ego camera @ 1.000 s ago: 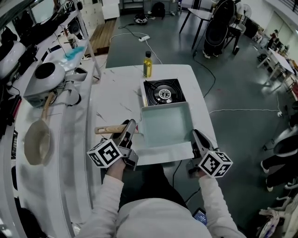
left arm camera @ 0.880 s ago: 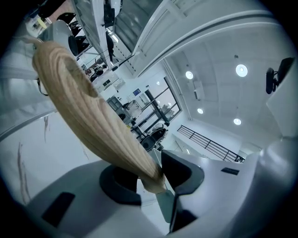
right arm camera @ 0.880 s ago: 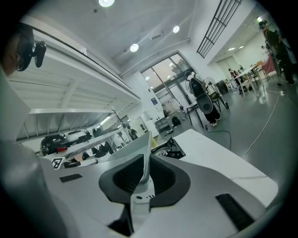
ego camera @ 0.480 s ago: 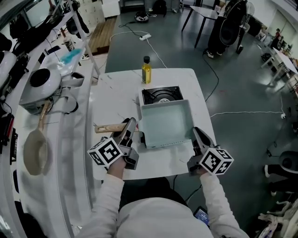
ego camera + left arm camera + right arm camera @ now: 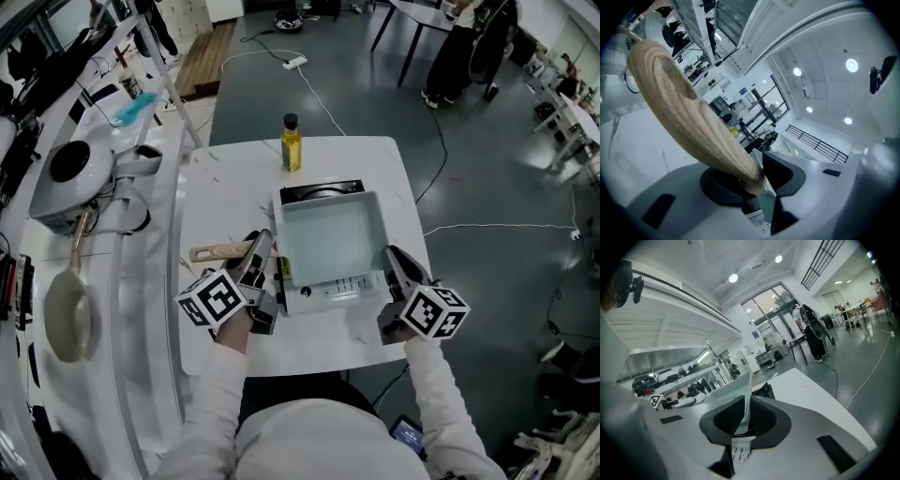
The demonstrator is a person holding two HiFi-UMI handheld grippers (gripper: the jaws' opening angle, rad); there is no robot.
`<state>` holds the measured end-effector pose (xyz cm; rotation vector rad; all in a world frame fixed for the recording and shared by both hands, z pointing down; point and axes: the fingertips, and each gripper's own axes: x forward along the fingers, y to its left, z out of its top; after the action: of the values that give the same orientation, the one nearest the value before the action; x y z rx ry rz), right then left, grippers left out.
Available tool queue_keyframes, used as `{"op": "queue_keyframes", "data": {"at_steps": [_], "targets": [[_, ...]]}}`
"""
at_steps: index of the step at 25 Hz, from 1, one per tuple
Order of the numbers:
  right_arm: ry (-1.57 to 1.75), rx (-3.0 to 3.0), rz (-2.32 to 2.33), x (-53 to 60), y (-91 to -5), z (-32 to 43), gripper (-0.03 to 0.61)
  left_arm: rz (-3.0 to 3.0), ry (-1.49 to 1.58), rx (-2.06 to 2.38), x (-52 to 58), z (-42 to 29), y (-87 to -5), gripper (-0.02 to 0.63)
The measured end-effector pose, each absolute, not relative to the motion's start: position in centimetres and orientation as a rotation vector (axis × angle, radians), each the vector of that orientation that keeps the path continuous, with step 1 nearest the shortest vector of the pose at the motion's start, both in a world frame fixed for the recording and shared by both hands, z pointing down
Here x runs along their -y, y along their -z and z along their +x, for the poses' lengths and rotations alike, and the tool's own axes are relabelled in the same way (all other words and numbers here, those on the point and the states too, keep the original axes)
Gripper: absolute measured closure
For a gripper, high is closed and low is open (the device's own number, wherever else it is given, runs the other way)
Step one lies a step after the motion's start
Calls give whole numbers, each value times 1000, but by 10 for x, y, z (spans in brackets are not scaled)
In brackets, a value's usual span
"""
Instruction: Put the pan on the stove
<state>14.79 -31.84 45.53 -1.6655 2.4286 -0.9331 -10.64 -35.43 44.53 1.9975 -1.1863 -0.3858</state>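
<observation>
A square pale-green pan (image 5: pixel 328 234) with a wooden handle (image 5: pixel 216 251) hangs level between my two grippers, over the black stove (image 5: pixel 319 191). Only the stove's back edge shows behind the pan. My left gripper (image 5: pixel 264 255) is shut on the handle (image 5: pixel 689 117) where it joins the pan. In the left gripper view the wood runs between the jaws of that gripper (image 5: pixel 757 187). My right gripper (image 5: pixel 394 261) is shut on the pan's right rim. The thin pan wall (image 5: pixel 746 399) stands upright between the jaws of the right gripper (image 5: pixel 743 423).
A yellow oil bottle (image 5: pixel 291 142) stands on the white table (image 5: pixel 234 178) just behind the stove. At the left a long counter carries a white appliance (image 5: pixel 70 178) and a wooden-handled ladle (image 5: pixel 66 300). Cables lie on the floor beyond the table.
Both grippers have carried the pan away from me, from the table's near edge to above the stove. The burner, in sight before, is now covered.
</observation>
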Motion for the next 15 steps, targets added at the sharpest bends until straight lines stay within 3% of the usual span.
{"op": "queue_keyframes", "data": {"at_steps": [15], "targets": [[1015, -2477, -1678, 376, -486, 156, 522, 1946, 348, 1219, 407, -99, -476, 471]]}}
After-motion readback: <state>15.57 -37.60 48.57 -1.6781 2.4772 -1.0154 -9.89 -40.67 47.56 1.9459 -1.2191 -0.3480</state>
